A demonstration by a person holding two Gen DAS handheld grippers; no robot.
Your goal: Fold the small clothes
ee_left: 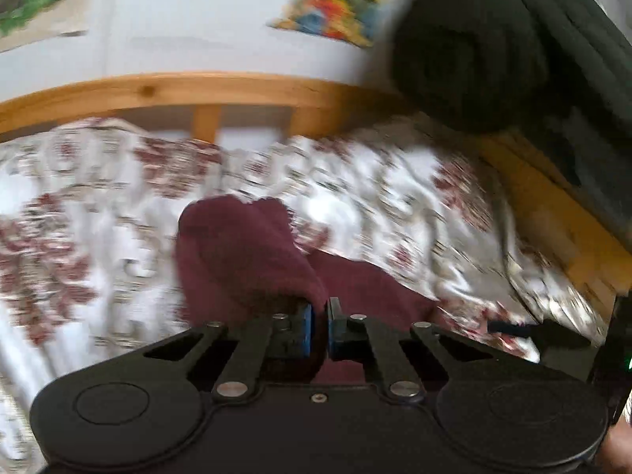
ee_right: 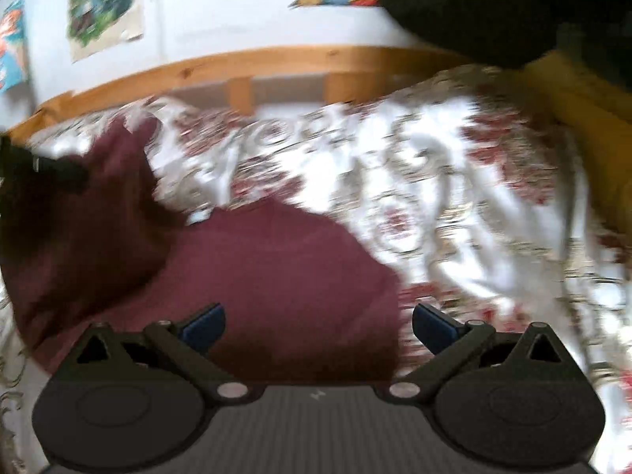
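A small maroon garment (ee_left: 237, 249) lies on a floral bedspread (ee_left: 79, 237). My left gripper (ee_left: 320, 328) is shut on a fold of the maroon cloth, which hangs lifted in front of its blue pads (ee_left: 307, 330). In the right wrist view the same garment (ee_right: 276, 268) spreads flat ahead, with a raised part at the left near the other gripper (ee_right: 51, 170). My right gripper (ee_right: 318, 326) is open and empty just above the garment's near edge. Both views are motion-blurred.
A wooden bed rail (ee_left: 177, 94) runs along the back, with a white wall and posters (ee_right: 102, 8) behind. A dark rolled blanket (ee_left: 466, 55) sits at the upper right. The floral bedspread (ee_right: 474, 197) extends to the right.
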